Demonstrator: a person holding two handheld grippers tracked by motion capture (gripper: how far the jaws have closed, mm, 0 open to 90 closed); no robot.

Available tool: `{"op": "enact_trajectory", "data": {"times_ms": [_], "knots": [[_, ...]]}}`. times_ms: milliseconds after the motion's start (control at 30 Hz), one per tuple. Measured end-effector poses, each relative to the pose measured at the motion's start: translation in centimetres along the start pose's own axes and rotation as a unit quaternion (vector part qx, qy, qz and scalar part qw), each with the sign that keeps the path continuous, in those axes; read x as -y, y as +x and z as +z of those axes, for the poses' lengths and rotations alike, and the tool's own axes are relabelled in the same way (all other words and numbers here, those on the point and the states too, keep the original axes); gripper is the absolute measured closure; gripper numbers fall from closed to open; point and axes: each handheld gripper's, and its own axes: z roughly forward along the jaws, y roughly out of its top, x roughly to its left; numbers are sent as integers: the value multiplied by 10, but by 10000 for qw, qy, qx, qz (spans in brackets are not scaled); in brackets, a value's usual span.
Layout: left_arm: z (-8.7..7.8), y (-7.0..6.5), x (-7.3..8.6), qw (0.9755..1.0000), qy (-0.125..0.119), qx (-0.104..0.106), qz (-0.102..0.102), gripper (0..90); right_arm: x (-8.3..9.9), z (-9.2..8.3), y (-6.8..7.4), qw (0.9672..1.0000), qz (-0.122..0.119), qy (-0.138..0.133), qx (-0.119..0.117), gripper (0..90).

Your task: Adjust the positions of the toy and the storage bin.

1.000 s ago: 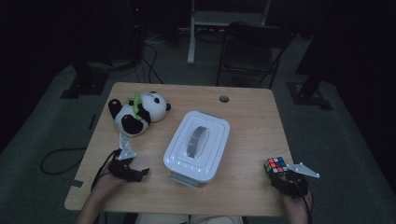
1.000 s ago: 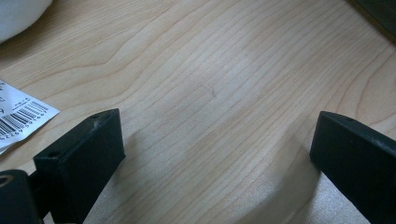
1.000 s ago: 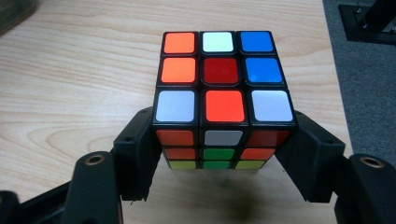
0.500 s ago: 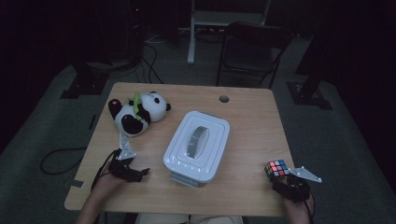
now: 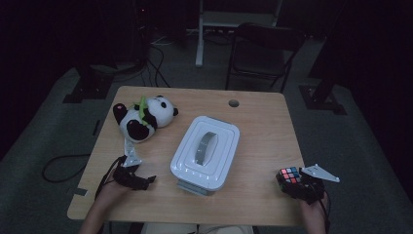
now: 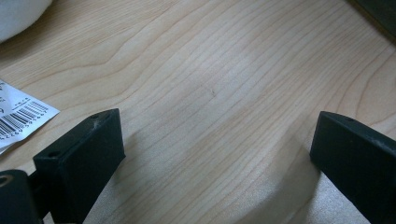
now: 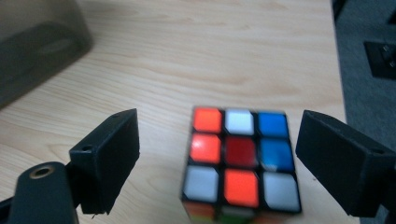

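The left gripper (image 6: 217, 163) hangs low over a pale wooden table (image 6: 219, 70), its two black jaws standing wide apart with nothing but bare wood grain between them. One jaw rises from the lower left corner, the other from the lower right edge. Just beside the left jaw, on its outer side, a white paper tag (image 6: 21, 116) printed with a barcode lies flat on the table. Beyond the tag, at the far upper left corner, a bit of something white and soft (image 6: 18, 14) shows.

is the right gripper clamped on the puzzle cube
No, the right gripper stands open, its jaws apart on either side of the puzzle cube, with gaps showing.
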Motion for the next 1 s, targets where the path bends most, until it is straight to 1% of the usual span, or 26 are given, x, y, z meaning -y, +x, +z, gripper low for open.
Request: {"op": "enact_trajectory", "data": {"times_ms": [67,100,167,233,267,333,400,433,500,600,800,867,900,933,1000], "knots": [[0,0,0,10000,2,-8,-7,35,-6,2,3,10000,-38,-34,-62,135],[0,0,0,10000,1,-10,-10,35,-9,3,4,10000,-34,-53,-71,137],[0,0,0,10000,1,-12,-14,35,-15,5,7,9998,-9,-87,-173,141],[0,0,0,10000,-5,-5,-24,35,-18,6,8,9997,-31,-128,-204,141],[0,0,0,10000,3,-13,-11,35,-24,9,13,9992,-180,-175,-310,142],[0,0,0,10000,3,-13,-12,35,-29,12,18,9984,-301,-264,-389,142],[0,0,0,10000,3,-12,-14,35,-33,16,23,9961,-573,-412,-535,140],[0,0,0,10000,5,-13,-13,35,-35,18,26,9952,-634,-429,-609,140],[0,0,0,10000,5,-17,-19,36,-38,22,31,9932,-736,-439,-789,141],[0,-1,0,10000,10,-49,-57,36,-41,27,39,9907,-903,-442,-914,140],[-1,-3,1,9997,3,-178,-186,36,-45,38,50,9882,-991,-403,-1094,140],[-1,-3,1,9997,3,-178,-186,36,-45,40,52,9877,-1002,-394,-1134,140],[-1,-4,1,9995,4,-224,-235,36,-45,40,52,9877,-1002,-394,-1134,140],[-1,-4,1,9995,3,-218,-239,35,-43,50,57,9861,-1064,-312,-1235,140],[-1,-4,1,9995,-1,-214,-244,35,-41,56,60,9855,-1071,-258,-1294,140]]}}
